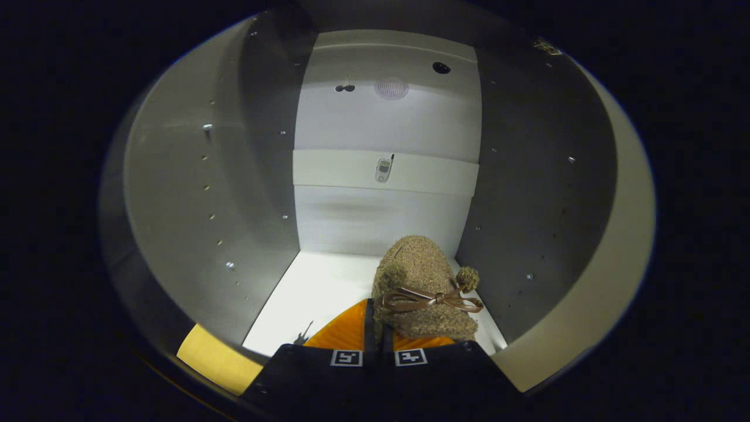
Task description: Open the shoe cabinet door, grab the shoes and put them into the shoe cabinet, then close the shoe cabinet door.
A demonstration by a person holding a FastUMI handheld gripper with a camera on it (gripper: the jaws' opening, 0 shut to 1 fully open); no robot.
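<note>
Fuzzy brown shoe (423,287) with a ribbon bow (432,300) and small pompom, toe pointing toward the cabinet's back wall, sitting on the white cabinet floor (316,293) close to the right side wall (527,193). Heel end clamped by the tool (378,328), fingers nearly together on the shoe's rear edge. Inside of the shoe cabinet all around: grey side panels with rows of small holes, pale back panel (381,123) crossed by a horizontal rail (351,170) carrying a small metal fitting (383,170).
</note>
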